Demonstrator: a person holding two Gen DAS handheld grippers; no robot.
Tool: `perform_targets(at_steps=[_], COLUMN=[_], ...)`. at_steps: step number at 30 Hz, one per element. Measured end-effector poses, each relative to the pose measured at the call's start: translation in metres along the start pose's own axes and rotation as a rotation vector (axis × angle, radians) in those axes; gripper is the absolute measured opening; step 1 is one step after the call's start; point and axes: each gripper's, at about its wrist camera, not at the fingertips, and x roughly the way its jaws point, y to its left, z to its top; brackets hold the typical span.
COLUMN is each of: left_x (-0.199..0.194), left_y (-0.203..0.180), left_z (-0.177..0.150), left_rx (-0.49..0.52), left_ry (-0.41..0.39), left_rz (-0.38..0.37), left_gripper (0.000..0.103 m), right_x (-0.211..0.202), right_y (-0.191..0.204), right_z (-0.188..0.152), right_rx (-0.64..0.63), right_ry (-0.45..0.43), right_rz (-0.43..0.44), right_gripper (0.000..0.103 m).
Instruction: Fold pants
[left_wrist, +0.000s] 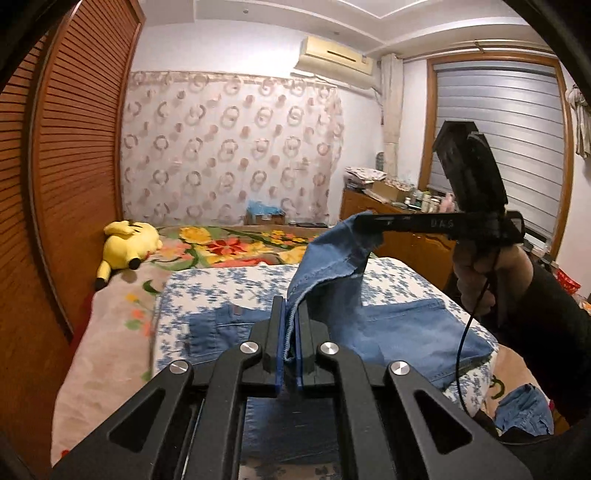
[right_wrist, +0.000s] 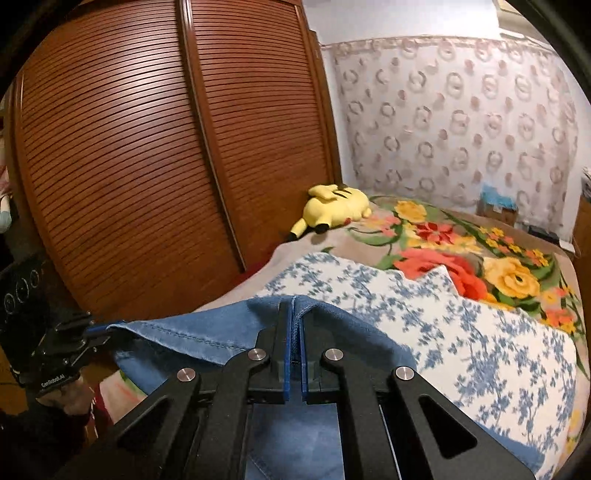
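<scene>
Denim pants (left_wrist: 402, 332) lie across the blue-flowered white sheet (left_wrist: 207, 291) on the bed, with one hem edge lifted off the surface and stretched between the two grippers. In the left wrist view the left gripper (left_wrist: 290, 336) has its blue-padded jaws pressed nearly together on a stitched edge of the denim, which rises from the pinch as a raised fold toward the right gripper (left_wrist: 364, 223); that one, seen side-on with a hand (left_wrist: 476, 284) around its handle, grips the far upper corner of the same fold. The right wrist view shows the right gripper's jaws closed to a thin slot with the hem seam caught between them, and the cloth running taut leftward to the left gripper (right_wrist: 105, 330), where the blue pads meet the corner of the fabric. The rest of the pants rests flat on the sheet below, a back pocket (left_wrist: 221, 325) showing near the waistband. Beyond the sheet a bright floral blanket (right_wrist: 461, 258) covers the bed, and a yellow Pikachu plush (right_wrist: 336, 210) lies on it beside the slatted wooden wardrobe doors (right_wrist: 147, 166). On the far dresser (left_wrist: 369, 206) an open cardboard box (left_wrist: 388, 188) stands among small bottles, its contents too small to make out
</scene>
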Motion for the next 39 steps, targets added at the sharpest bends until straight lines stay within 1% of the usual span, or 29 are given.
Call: perform_targets(at_steps=[5, 10, 17, 18, 22, 26, 27, 28, 29, 30, 31, 32, 33, 34, 35, 36, 39], left_x=[-0.005, -0.007, 0.009, 0.013, 0.026, 0.037, 0.038, 0.039, 0.040, 0.041, 0.041, 0.041, 0.041, 0.042, 0.042, 0.040, 0.041], left_y=[0.019, 0.028, 0.049, 0.052, 0.065, 0.073, 0.075, 0.075, 0.076, 0.076, 0.075, 0.076, 0.075, 0.075, 0.075, 0.074, 0.073], left_z=[-0.012, -0.029, -0.061, -0.067, -0.083, -0.093, -0.095, -0.097, -0.097, -0.097, -0.097, -0.098, -0.099, -0.099, -0.099, -0.099, -0.098], left_rx=[-0.042, -0.064, -0.119, -0.131, -0.168, -0.196, -0.201, -0.202, -0.205, -0.207, -0.207, -0.207, -0.206, -0.205, -0.205, -0.205, -0.201], left_ry=[0.011, 0.043, 0.130, 0.148, 0.197, 0.227, 0.234, 0.239, 0.244, 0.246, 0.247, 0.246, 0.247, 0.251, 0.253, 0.251, 0.240], left_rz=[0.032, 0.054, 0.099, 0.107, 0.118, 0.137, 0.137, 0.137, 0.132, 0.128, 0.122, 0.119, 0.119, 0.120, 0.121, 0.121, 0.128], left_gripper=[0.005, 0.005, 0.005, 0.005, 0.005, 0.006, 0.006, 0.006, 0.008, 0.013, 0.021, 0.025, 0.027, 0.032, 0.039, 0.043, 0.043], right_x=[0.024, 0.052, 0.105, 0.115, 0.148, 0.175, 0.180, 0.182, 0.184, 0.183, 0.182, 0.180, 0.174, 0.170, 0.166, 0.160, 0.142], right_y=[0.005, 0.014, 0.028, 0.033, 0.041, 0.042, 0.042, 0.041, 0.040, 0.041, 0.043, 0.042, 0.041, 0.038, 0.035, 0.033, 0.021], right_z=[0.013, 0.017, 0.018, 0.021, 0.016, 0.013, 0.012, 0.012, 0.012, 0.013, 0.013, 0.015, 0.015, 0.018, 0.017, 0.015, 0.019], right_rx=[-0.038, -0.058, -0.092, -0.096, -0.115, -0.113, -0.111, -0.109, -0.104, -0.102, -0.101, -0.095, -0.087, -0.076, -0.068, -0.061, -0.048], right_ry=[-0.005, 0.023, 0.099, 0.107, 0.152, 0.211, 0.225, 0.239, 0.251, 0.249, 0.242, 0.230, 0.217, 0.202, 0.191, 0.180, 0.147], right_rz=[0.015, 0.036, 0.035, 0.031, 0.005, -0.019, -0.027, -0.036, -0.034, -0.032, -0.032, -0.034, -0.033, -0.035, -0.038, -0.043, -0.060], right_gripper=[0.003, 0.003, 0.003, 0.003, 0.003, 0.003, 0.005, 0.011, 0.014, 0.020, 0.027, 0.032, 0.042, 0.049, 0.051, 0.052, 0.054])
